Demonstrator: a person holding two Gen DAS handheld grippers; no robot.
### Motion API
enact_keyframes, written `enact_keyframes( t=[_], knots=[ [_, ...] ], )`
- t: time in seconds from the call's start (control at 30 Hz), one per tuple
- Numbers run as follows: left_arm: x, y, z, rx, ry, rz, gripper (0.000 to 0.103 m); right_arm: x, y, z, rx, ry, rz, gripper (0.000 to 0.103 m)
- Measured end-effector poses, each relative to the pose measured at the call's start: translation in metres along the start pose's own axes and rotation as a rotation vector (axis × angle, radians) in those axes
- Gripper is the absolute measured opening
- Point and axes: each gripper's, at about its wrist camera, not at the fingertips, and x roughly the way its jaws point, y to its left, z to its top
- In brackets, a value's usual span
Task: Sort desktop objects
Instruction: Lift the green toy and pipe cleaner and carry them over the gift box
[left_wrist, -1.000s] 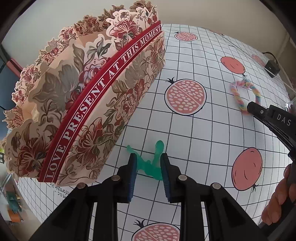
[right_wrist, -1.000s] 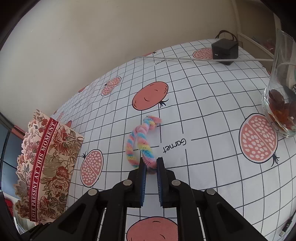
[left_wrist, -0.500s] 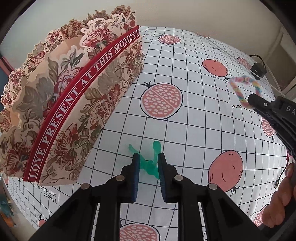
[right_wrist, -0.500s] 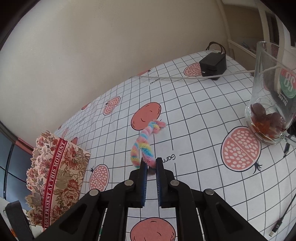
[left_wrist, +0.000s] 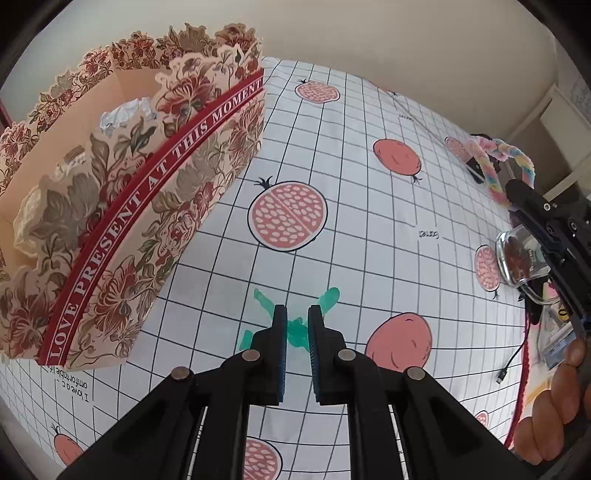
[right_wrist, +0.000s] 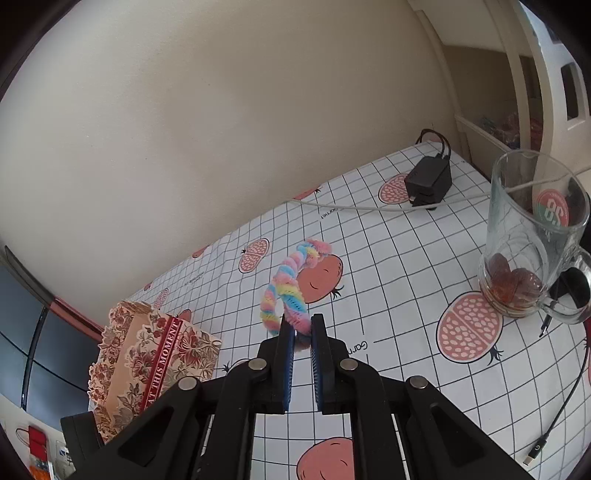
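Note:
A translucent green toy figure (left_wrist: 295, 328) lies on the pomegranate-print tablecloth (left_wrist: 369, 229), and my left gripper (left_wrist: 297, 317) is shut on its middle. Its limbs stick out beyond both pads. My right gripper (right_wrist: 303, 330) is shut on a pastel rainbow twisted pipe-cleaner loop (right_wrist: 284, 288) and holds it up off the cloth; the loop (left_wrist: 495, 166) and the right gripper's black finger show at the right edge of the left wrist view. The floral paper box (left_wrist: 122, 206) reading "LOVE PRESENT AT THIS MOMENT" stands left of the green figure, with crumpled paper inside it.
A glass mug (right_wrist: 532, 243) with dark red pieces at its bottom stands at the right. A black charger (right_wrist: 428, 181) with a white cable lies at the back by the wall. A black USB cable (right_wrist: 554, 417) trails near the right edge. A person's hand (left_wrist: 554, 406) holds the right gripper.
My left gripper's jaws have closed onto the green figure and tipped further downward. My right gripper has risen, lifting the pipe-cleaner loop off the cloth.

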Motion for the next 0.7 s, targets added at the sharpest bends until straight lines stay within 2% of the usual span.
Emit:
enact_keyframes(
  t=[0.07,0.2,0.4,0.53,0.7],
  knots=[
    [-0.015,0.002,0.006,-0.019,-0.019,-0.038,0.011,-0.007,0.007,0.003,-0.017,-0.021,0.001,0.01],
    [-0.052,0.0,0.02,-0.013,-0.125,-0.087,0.011,-0.027,0.013,0.011,-0.008,-0.077,0.023,0.01],
    [-0.116,0.01,0.036,-0.048,-0.256,-0.237,0.011,-0.063,0.023,0.026,0.043,-0.158,0.092,0.01],
    [-0.146,0.015,0.04,-0.05,-0.327,-0.28,0.011,-0.089,0.042,0.032,0.011,-0.224,0.11,0.01],
    [-0.165,0.025,0.046,-0.071,-0.382,-0.297,0.011,-0.106,0.072,0.031,-0.052,-0.251,0.138,0.01]
  ],
)
